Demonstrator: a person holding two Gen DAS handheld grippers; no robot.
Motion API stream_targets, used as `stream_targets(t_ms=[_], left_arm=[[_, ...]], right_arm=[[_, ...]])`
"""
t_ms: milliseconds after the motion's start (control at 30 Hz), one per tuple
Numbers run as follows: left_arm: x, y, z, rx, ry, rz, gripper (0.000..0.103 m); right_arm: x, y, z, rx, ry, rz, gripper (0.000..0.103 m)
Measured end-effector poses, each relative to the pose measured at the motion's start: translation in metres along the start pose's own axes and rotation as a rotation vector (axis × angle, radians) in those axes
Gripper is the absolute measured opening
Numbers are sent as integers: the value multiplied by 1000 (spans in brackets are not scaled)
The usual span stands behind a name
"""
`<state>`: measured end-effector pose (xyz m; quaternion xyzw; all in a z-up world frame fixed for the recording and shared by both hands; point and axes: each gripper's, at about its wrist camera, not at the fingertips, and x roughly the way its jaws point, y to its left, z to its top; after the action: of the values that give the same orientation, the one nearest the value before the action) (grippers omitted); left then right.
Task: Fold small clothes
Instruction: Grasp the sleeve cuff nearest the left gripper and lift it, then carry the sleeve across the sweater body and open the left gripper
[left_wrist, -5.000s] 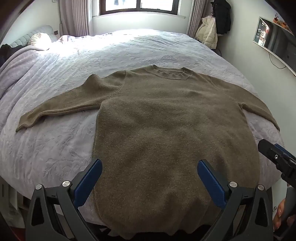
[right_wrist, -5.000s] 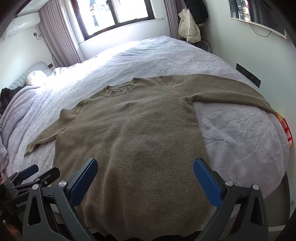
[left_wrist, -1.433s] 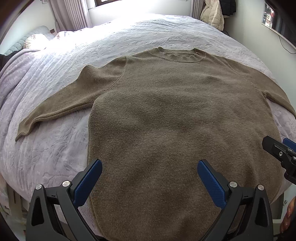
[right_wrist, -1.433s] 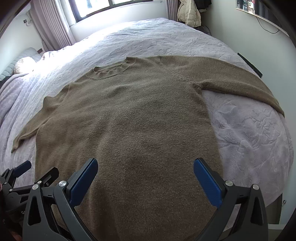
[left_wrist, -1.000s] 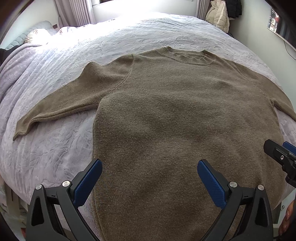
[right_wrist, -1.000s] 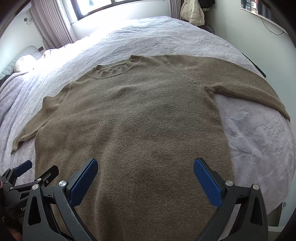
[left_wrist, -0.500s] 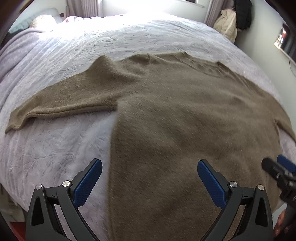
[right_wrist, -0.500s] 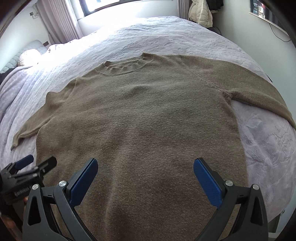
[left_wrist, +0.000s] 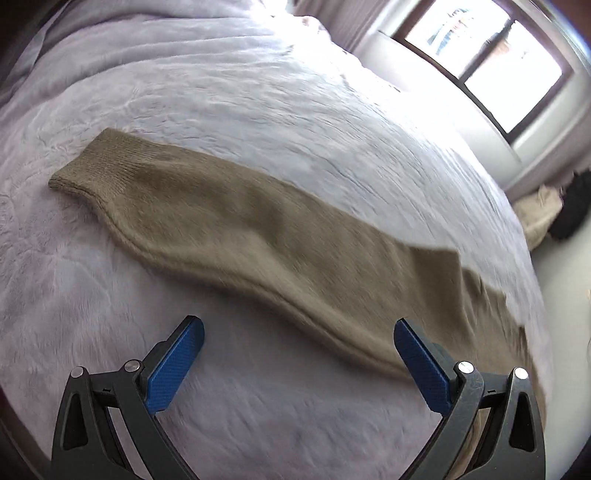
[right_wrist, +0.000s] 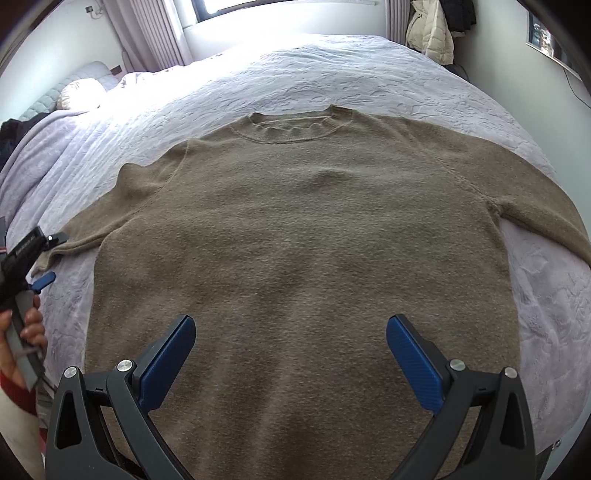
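Observation:
An olive-brown knit sweater (right_wrist: 295, 236) lies flat and face up on the bed, collar away from me, both sleeves spread out. Its left sleeve (left_wrist: 236, 225) fills the left wrist view, with the ribbed cuff (left_wrist: 92, 162) at the upper left. My left gripper (left_wrist: 295, 354) is open and empty, just short of the sleeve's near edge. It also shows in the right wrist view (right_wrist: 40, 258), by the sleeve's cuff. My right gripper (right_wrist: 291, 350) is open and empty above the sweater's lower body.
The bed has a pale lilac quilted cover (right_wrist: 332, 66). A pillow (right_wrist: 77, 92) lies at the far left. A window with curtains (left_wrist: 509, 74) is beyond the bed. A cream jacket (right_wrist: 428, 33) hangs at the far right by the wall.
My left gripper has swung left, from over the sweater's body to its left sleeve. My right gripper has shifted slightly forward over the sweater's body. Both stay open.

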<state>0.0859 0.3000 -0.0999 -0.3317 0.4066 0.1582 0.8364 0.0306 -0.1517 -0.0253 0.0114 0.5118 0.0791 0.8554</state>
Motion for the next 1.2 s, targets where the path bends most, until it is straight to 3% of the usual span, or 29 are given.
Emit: stream_targets(t_ms=[133,167,233,300,333,433,500,600,767,933,1067,1167,1200], left_arm=[[18,20,23,-88,-4,-19,103],[18,24,27,-103,-17,-10,97],[19,26,34,-110,-28,43,71],[24,29,39,-110,-15,57,14],[25,31,39,-119,-12,52,11],[16,34,39,-125,-45,40,11],[-1,14,36,-59,-99,43,11],[-33,-40,31,106,-176,15,11],[-69,-143,14,312,-225,-102,11],[-70,-264,-35,533,-202,-181,11],[-40,-337,-95,666,-88,-240,11],[-1,-366,-145,768,-42,-161,13],[12,-368,-156,795,-6,-136,25]], right_arm=[[-2,12,1,-24,-3,19,103],[-3,14,1,-30,-6,22,103],[-6,16,0,-36,-8,26,103],[-6,16,-1,-38,-4,36,103],[-7,16,-2,-38,-2,46,103],[-8,15,-5,-36,1,76,102],[-9,13,-6,-32,-2,89,101],[-10,6,-8,-15,-10,111,101],[-17,-15,-12,41,-39,148,101],[-28,-52,-22,117,-71,154,101],[-39,-89,-32,199,-95,140,101],[-44,-111,-41,238,-100,124,101],[-45,-115,-42,243,-100,117,101]])
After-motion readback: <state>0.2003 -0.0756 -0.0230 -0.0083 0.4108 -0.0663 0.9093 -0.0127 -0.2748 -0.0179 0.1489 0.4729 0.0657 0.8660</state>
